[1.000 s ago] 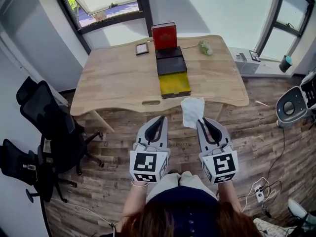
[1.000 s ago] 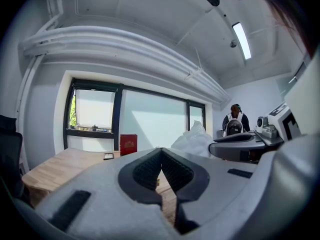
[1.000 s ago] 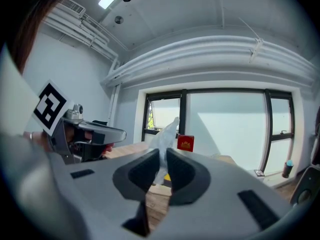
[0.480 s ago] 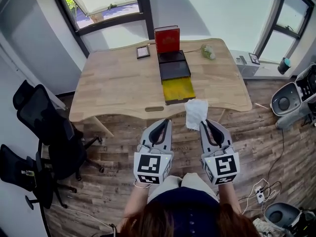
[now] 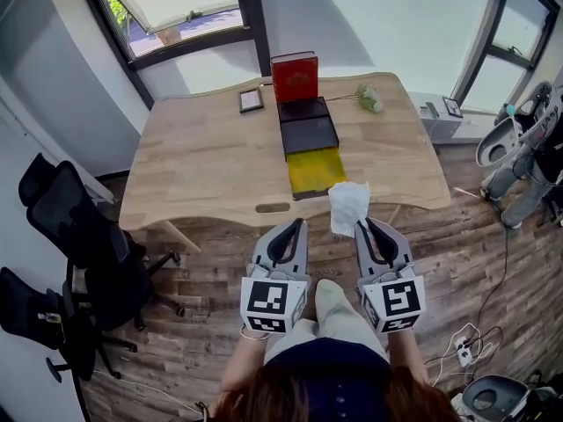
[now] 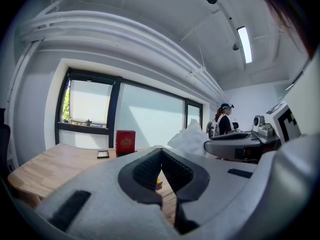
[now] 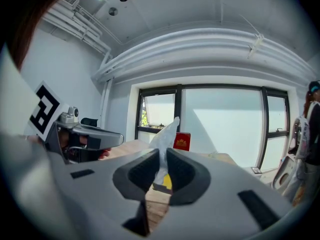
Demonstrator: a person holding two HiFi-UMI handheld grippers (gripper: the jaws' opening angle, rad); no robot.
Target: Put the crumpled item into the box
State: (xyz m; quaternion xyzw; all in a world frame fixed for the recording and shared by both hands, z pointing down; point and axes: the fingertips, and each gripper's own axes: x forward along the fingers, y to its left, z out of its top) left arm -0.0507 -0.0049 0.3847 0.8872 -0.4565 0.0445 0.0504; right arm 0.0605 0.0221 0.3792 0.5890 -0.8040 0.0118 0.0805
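The crumpled item (image 5: 349,207), a white rumpled sheet, stands upright pinched in your right tongs (image 5: 362,229), at the tabletop's (image 5: 202,156) near edge. The box (image 5: 314,172) lies open, yellow-lined, flat on the tabletop just beyond it.

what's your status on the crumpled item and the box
Right gripper shut on crumpled paper. Left gripper jaws together, empty. Paper held up by the table edge, just short of the open box. Nothing in between.
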